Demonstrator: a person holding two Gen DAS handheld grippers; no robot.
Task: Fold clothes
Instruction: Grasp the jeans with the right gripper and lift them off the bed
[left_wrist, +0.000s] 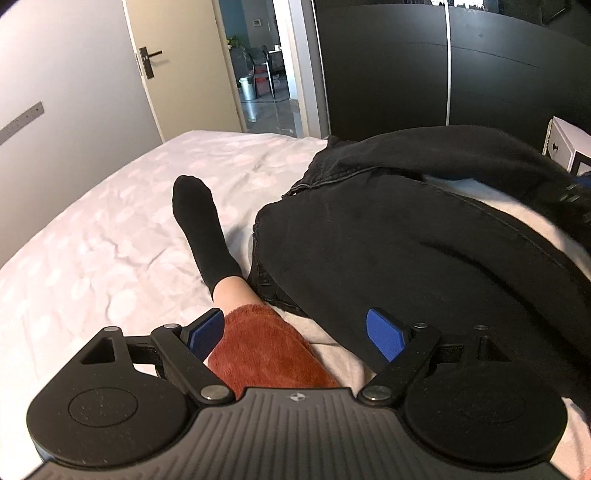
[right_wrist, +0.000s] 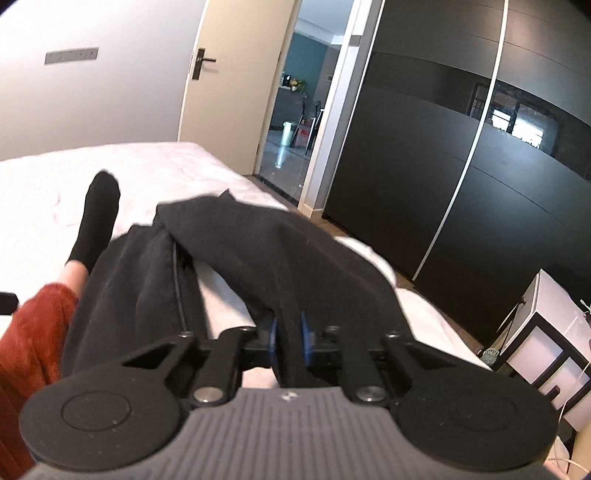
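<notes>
Left hand-held gripper (left_wrist: 295, 332) spread wide, empty, over the bed (left_wrist: 110, 229). Black garment (left_wrist: 406, 240) lies beside it; right hand-held gripper (right_wrist: 288, 338) pinches one raised end. Fold judged under way; laying over needs aligned edges

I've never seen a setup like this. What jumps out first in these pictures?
A big black garment sprawls across the white bed, with the right gripper pinching a fold of it. The left gripper hangs open above a rust-red fuzzy trouser leg ending in a black sock.
</notes>
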